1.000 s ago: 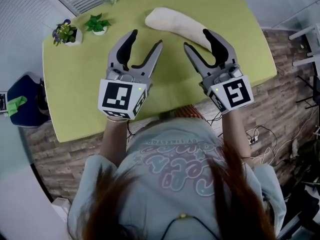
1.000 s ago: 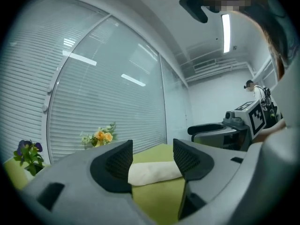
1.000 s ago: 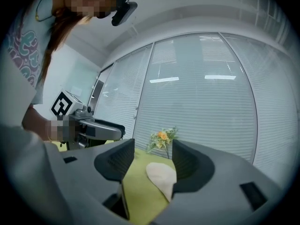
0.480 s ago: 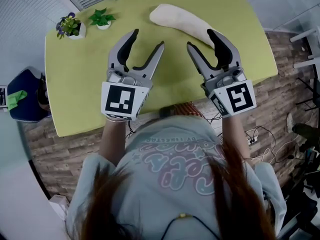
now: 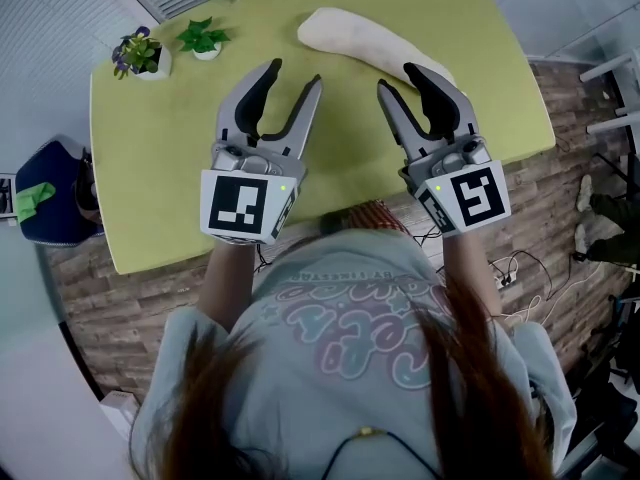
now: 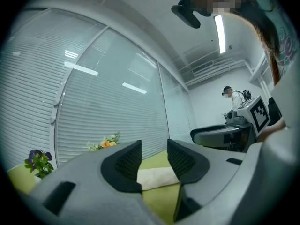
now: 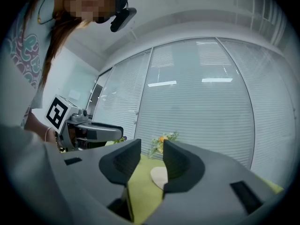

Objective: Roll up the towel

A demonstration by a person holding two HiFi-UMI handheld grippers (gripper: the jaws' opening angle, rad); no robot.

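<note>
Nearest the person, the left gripper (image 5: 292, 74) and right gripper (image 5: 398, 78) hung over the yellow-green bench (image 5: 160, 168), jaws released and empty, having just narrowed. Beyond them, toward the far right edge, lay the cream cloth towel (image 5: 350, 38), a plump, slightly curved roll. It looked light, soft and floppy, best pinched at both ends.

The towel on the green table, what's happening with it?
A person holds the left hand-held gripper and the right hand-held gripper above the green table. The towel lies rolled up at the far side, and neither gripper touches it. Both pairs of jaws have just been closing, gripping nothing.
</note>
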